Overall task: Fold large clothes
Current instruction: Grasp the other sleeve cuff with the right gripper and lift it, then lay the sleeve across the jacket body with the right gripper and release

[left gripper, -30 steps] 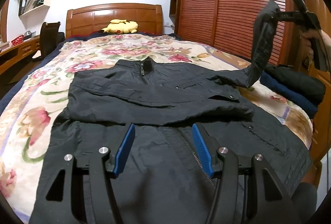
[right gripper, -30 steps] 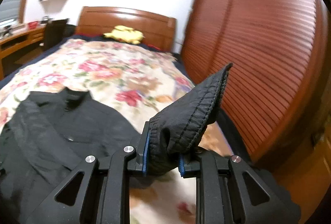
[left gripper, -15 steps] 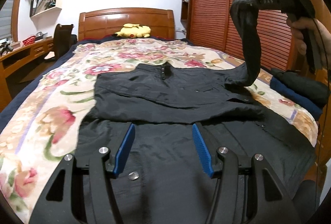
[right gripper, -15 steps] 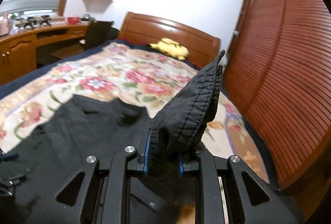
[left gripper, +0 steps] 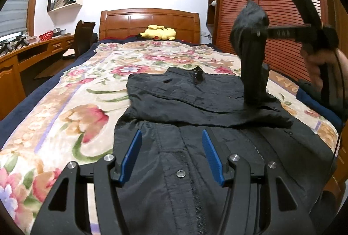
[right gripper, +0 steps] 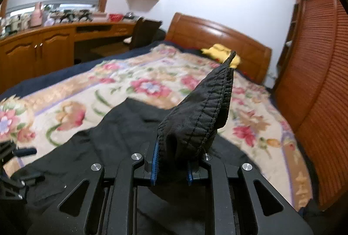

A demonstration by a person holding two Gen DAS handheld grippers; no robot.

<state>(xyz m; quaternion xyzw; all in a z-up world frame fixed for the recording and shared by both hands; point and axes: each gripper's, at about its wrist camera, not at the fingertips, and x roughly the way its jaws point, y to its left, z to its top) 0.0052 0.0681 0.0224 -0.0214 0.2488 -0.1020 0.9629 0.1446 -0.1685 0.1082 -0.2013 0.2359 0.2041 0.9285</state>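
A black jacket (left gripper: 208, 126) lies flat on the flowered bed, collar toward the headboard, one sleeve folded across its chest. My left gripper (left gripper: 171, 154) is open and empty, hovering over the jacket's lower front. My right gripper (right gripper: 171, 167) is shut on the ribbed cuff (right gripper: 202, 117) of the other sleeve. In the left wrist view that sleeve (left gripper: 253, 67) hangs lifted high over the jacket's right shoulder, with the right gripper (left gripper: 257, 29) at its top.
The flowered bedspread (left gripper: 65, 117) spreads left of the jacket. A yellow plush toy (left gripper: 157, 32) lies by the wooden headboard (left gripper: 150, 22). Folded dark clothes (left gripper: 313, 102) sit at the bed's right edge. A slatted wardrobe (left gripper: 241, 7) stands right; a desk (right gripper: 54, 43) left.
My right gripper has carried the sleeve cuff up and leftward, from the bed's right side to above the jacket's shoulder. My left gripper has shifted slightly and stays open.
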